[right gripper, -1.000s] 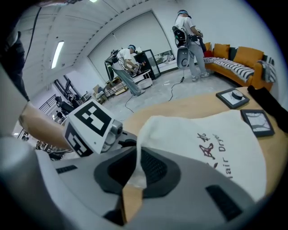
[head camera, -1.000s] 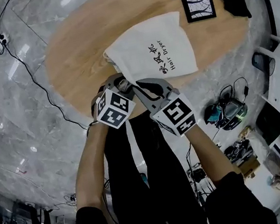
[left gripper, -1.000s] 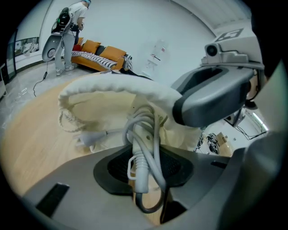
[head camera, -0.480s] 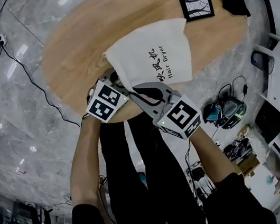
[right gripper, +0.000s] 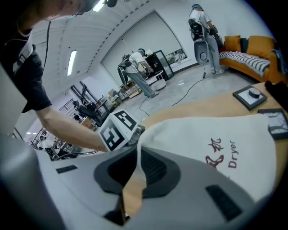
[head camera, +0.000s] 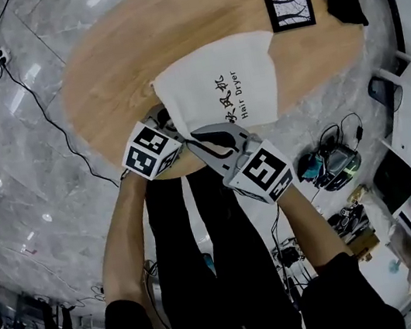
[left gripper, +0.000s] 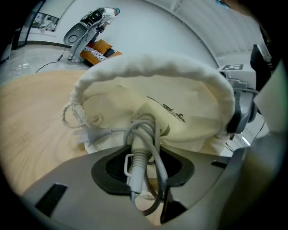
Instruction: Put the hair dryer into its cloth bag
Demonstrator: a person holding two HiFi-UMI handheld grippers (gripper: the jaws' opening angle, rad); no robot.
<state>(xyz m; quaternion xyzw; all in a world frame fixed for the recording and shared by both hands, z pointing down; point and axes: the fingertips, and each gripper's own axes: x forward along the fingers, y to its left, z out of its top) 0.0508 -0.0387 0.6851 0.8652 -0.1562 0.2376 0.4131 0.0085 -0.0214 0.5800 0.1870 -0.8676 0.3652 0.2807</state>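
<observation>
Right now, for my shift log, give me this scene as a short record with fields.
surface: round wooden table
cloth bag: white, lying on the table, mouth toward the person
hair dryer: inside the bag's mouth, power cord trailing out
left hand-held gripper: closed on the power cord
right hand-held gripper: closed on the bag's rim
also: two framed pictures at the table's far edge

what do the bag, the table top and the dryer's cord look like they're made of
Cloth bag: off-white woven fabric, probably cotton; matte, soft folds, rope drawstring.
Table: wood or wood veneer; light grain, slight sheen.
Power cord: grey rubbery plastic, smooth, ribbed at its end.
</observation>
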